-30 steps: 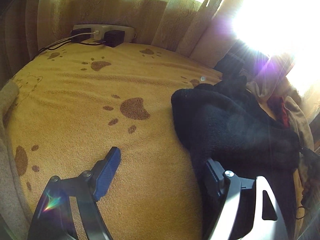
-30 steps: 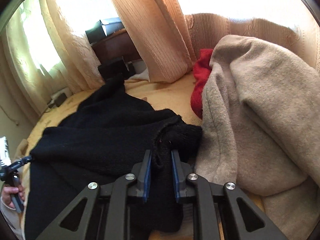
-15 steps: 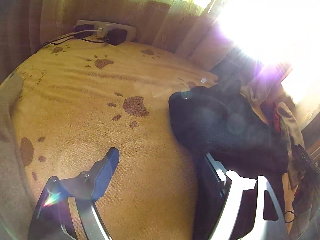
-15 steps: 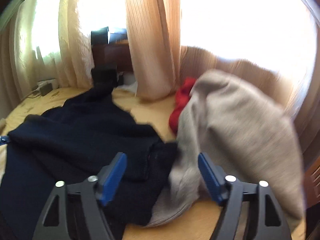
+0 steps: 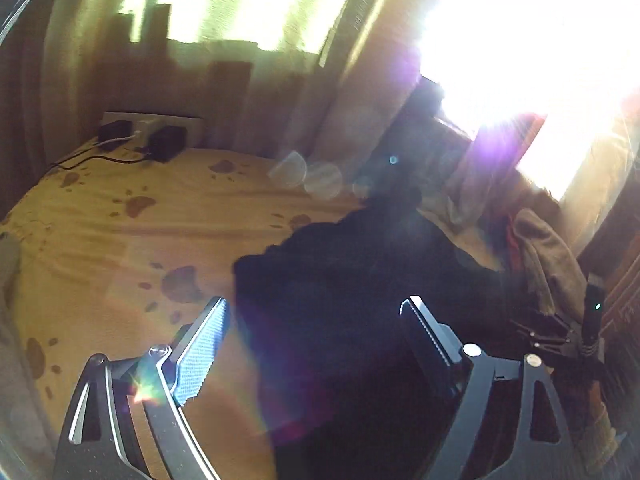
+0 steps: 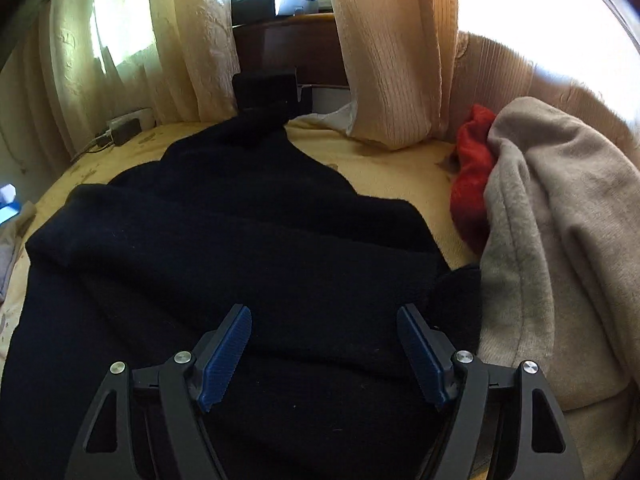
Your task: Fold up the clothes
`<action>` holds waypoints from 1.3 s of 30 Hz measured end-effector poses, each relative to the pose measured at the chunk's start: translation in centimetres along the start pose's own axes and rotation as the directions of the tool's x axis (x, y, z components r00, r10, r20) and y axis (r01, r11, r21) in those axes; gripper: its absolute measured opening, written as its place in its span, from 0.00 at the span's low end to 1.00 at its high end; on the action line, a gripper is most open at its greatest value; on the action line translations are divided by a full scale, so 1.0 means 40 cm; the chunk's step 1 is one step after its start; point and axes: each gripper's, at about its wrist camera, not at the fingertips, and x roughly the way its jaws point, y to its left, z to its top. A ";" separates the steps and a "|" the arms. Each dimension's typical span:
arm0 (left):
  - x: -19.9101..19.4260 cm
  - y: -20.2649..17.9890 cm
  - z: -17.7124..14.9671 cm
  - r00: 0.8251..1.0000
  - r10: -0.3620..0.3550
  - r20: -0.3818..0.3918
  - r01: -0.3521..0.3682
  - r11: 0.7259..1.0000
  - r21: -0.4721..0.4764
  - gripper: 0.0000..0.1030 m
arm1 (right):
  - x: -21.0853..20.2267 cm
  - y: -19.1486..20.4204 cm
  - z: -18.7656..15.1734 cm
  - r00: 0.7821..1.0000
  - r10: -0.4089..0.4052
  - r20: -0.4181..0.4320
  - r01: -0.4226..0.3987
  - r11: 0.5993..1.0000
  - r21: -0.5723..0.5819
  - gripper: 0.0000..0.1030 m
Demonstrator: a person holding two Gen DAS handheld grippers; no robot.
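Note:
A black knitted sweater (image 6: 240, 248) lies spread across the yellow paw-print bed cover (image 5: 120, 240). It also shows in the left wrist view, where the sweater (image 5: 360, 256) fills the right half. My right gripper (image 6: 323, 310) hovers open over the sweater's near part, with cloth below its blue pads and nothing pinched. My left gripper (image 5: 314, 303) hangs above the sweater's left edge. Its jaws are opening and its pads press on nothing; the sweater's edge only lies beneath them.
A beige fleece garment (image 6: 560, 220) is heaped at the right, with a red garment (image 6: 474, 168) tucked behind it. Curtains (image 6: 392, 60) hang along the far side of the bed. A power strip with plugs (image 5: 152, 132) sits at the far left corner. Strong window glare washes out the left wrist view.
My right gripper let go of the black sweater's bunched edge, opened wide and shifted left over the sweater. My left gripper rose, moved right over the sweater's edge and spread a little wider.

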 end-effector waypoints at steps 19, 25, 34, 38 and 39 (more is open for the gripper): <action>0.146 0.031 -0.026 0.973 0.186 -0.134 -0.181 0.982 0.050 1.00 | 0.009 -0.008 -0.007 0.999 0.012 -0.039 -0.015 0.998 -0.068 0.82; 0.091 -0.084 -0.027 0.958 0.287 -0.030 -0.277 0.945 0.176 1.00 | 0.009 -0.009 -0.006 0.999 0.013 -0.039 -0.015 0.997 -0.072 0.82; 0.051 -0.162 -0.046 0.842 0.530 0.102 -0.538 0.809 0.235 1.00 | 0.008 -0.007 -0.006 0.999 0.010 -0.040 -0.012 0.998 -0.069 0.82; 0.021 -0.187 -0.052 0.827 0.541 0.151 -0.562 0.791 0.242 1.00 | 0.008 -0.008 -0.006 0.999 0.010 -0.040 -0.013 0.997 -0.070 0.82; 0.011 -0.196 -0.055 0.825 0.540 0.164 -0.564 0.788 0.246 1.00 | 0.008 -0.008 -0.006 0.999 0.010 -0.040 -0.013 0.997 -0.070 0.82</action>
